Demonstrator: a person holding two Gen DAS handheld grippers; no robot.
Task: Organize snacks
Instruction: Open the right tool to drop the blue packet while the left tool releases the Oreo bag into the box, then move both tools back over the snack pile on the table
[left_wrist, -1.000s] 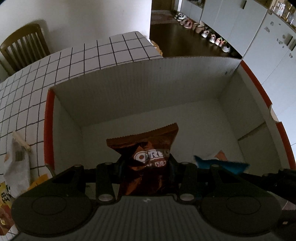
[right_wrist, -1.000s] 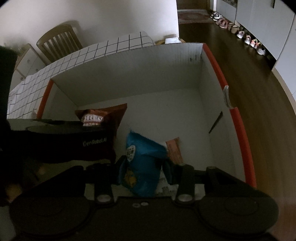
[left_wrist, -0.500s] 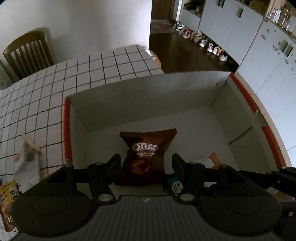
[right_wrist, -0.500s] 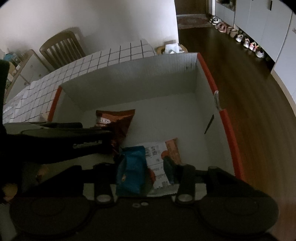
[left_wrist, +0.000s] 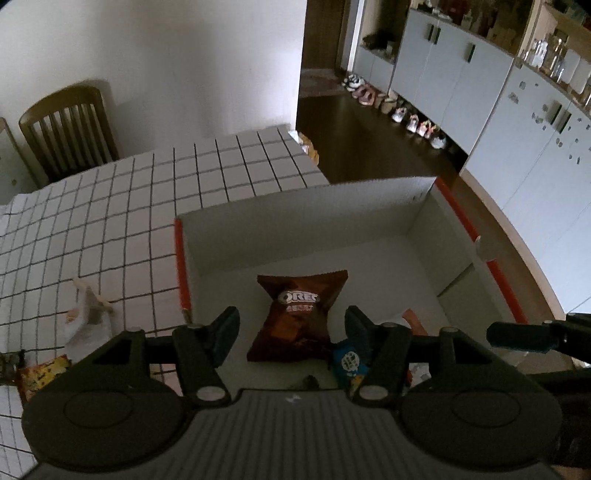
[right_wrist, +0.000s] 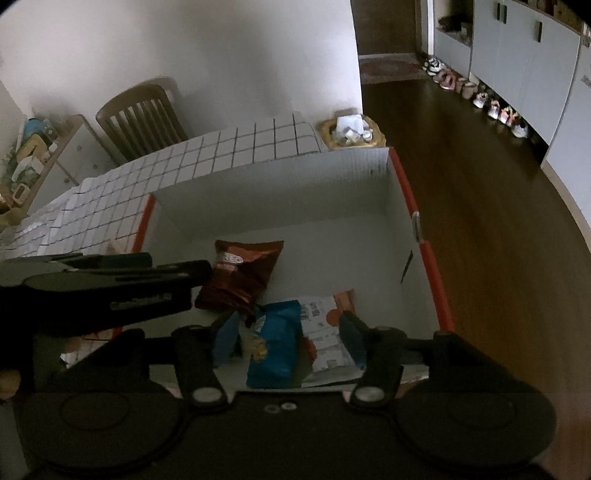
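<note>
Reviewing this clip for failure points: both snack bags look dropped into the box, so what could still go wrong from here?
1. The blue bag lies between the right gripper fingers, whose jaws have just been opening; it might snag.
2. The Oreo bag lies below the left gripper, also just opened; a low sweep might drag it.
3. Packets on the tablecloth, like the yellow packet, remain unsorted.

Dim indoor light, dark foreground, brighter wall (left_wrist: 184, 74) beyond the tongs, heavy fisheye bending at edges, slight blur overall.
</note>
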